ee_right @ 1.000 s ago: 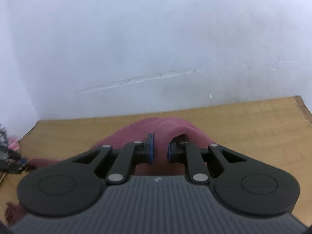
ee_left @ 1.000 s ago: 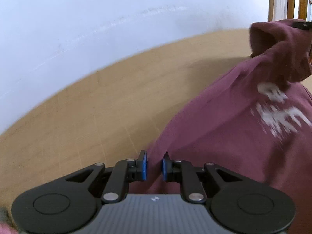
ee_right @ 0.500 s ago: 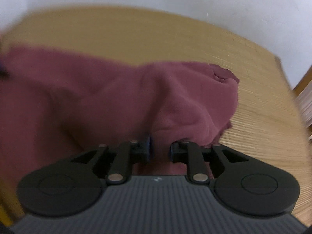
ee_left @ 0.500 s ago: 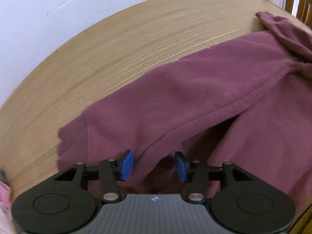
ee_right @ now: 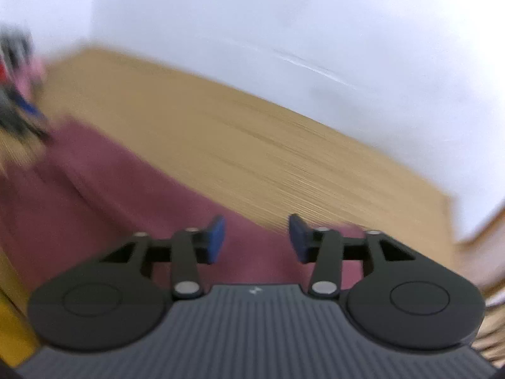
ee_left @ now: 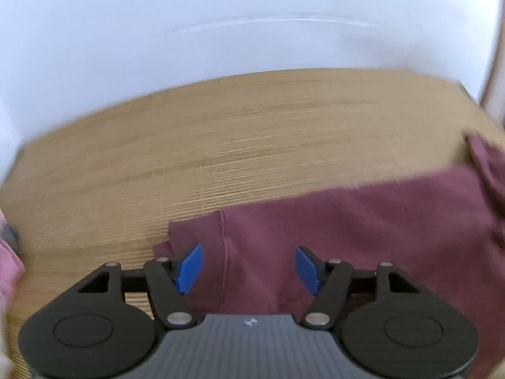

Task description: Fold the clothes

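A maroon sweatshirt (ee_left: 347, 221) lies spread flat on the wooden table (ee_left: 221, 145). In the left wrist view its sleeve cuff sits just under my left gripper (ee_left: 247, 267), which stands open with nothing between its blue pads. In the right wrist view the same maroon sweatshirt (ee_right: 104, 189) stretches off to the left, blurred by motion. My right gripper (ee_right: 255, 237) hovers over its near edge, open and empty. The other gripper (ee_right: 19, 117) shows as a dark blur at far left.
A white wall (ee_left: 252, 25) rises behind the table's far edge. Pink cloth (ee_left: 8, 268) lies at the table's left side. Bare wood extends beyond the sweatshirt. A wooden frame (ee_right: 479, 230) stands past the table's right corner.
Both grippers held the sweatshirt aloft a second ago, lowered it onto the table, then opened and let go. The garment now lies flat and both cameras have tilted up.
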Available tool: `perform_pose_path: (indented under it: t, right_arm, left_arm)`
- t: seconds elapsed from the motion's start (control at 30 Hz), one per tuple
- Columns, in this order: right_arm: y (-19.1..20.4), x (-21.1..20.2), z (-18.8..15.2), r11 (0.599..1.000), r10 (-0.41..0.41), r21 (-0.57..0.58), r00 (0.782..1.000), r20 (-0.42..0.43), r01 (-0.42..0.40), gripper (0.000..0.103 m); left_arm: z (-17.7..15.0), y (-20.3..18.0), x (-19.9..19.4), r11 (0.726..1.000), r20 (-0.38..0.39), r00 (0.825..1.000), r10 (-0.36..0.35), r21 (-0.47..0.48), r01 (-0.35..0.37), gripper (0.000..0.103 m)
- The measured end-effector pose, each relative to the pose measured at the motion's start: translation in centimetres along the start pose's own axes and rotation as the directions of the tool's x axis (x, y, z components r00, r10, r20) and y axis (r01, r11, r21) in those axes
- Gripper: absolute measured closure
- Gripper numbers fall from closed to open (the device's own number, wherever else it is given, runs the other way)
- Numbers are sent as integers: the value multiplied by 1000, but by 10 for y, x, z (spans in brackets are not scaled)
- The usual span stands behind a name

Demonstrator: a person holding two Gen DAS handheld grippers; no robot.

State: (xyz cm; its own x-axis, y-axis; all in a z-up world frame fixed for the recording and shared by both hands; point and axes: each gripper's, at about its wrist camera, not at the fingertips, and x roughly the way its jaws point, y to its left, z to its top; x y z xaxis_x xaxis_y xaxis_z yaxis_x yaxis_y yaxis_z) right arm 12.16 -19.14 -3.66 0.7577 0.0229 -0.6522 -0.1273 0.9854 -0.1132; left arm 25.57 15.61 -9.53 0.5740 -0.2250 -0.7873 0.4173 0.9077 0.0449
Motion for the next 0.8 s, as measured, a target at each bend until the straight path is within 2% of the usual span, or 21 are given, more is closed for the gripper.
perform_pose_path:
  t: [0.03, 0.1, 0.17, 0.23, 0.3, 0.4, 0.47, 0.53, 0.57, 0.63, 0.67, 0.8]
  right_arm:
    - [12, 17, 6, 996, 68, 57, 998, 15, -69, 52]
    - [43, 62, 8, 968, 195, 167, 981, -20, -189, 52]
    - [72, 105, 1, 933, 283, 249, 957, -65, -259, 52]
    - [93, 141, -11, 921, 326, 261, 938, -113, -289, 52]
    - [115, 163, -25, 942, 290, 227, 941, -172, -249, 51]
    - [133, 165, -37, 970, 215, 144, 968, -132, -196, 49]
    - [132, 166, -35, 970, 211, 154, 965, -153, -188, 50]
    - [128, 165, -32, 967, 216, 175, 962, -167, -187, 50]
    - [127, 156, -33, 964, 216, 191, 962, -168, -183, 50]
    - [122, 139, -35, 960, 202, 225, 969, -141, -167, 49]
    - [117, 131, -35, 958, 188, 244, 975, -120, -154, 48]
    - [56, 89, -40, 929, 61, 366, 998, -30, -46, 43]
  left_arm:
    - [0, 3, 9, 999, -13, 1000, -12, -40, 11, 37]
    - [-7, 1, 24, 997, -65, 998, -17, -71, 12, 41]
    - [-19, -4, 31, 999, -88, 996, 13, -29, -16, 40]
    - [-33, -7, 42, 994, -120, 988, 101, 41, -97, 32]
    - [-42, 0, 51, 995, -128, 987, 98, 5, -98, 22]
    - [-47, 5, 57, 994, -134, 986, 103, -18, -107, 9]
    - [-46, 5, 60, 994, -132, 985, 110, -9, -112, 9]
    - [-45, 3, 54, 994, -123, 987, 107, -2, -109, 13]
    - [-45, 6, 52, 995, -119, 988, 98, -14, -100, 18]
    - [-42, 4, 43, 995, -107, 991, 85, -42, -90, 19]
    - [-39, 1, 35, 995, -96, 992, 79, -45, -83, 18]
    - [-31, -17, 4, 999, -40, 999, 33, -37, -35, 13]
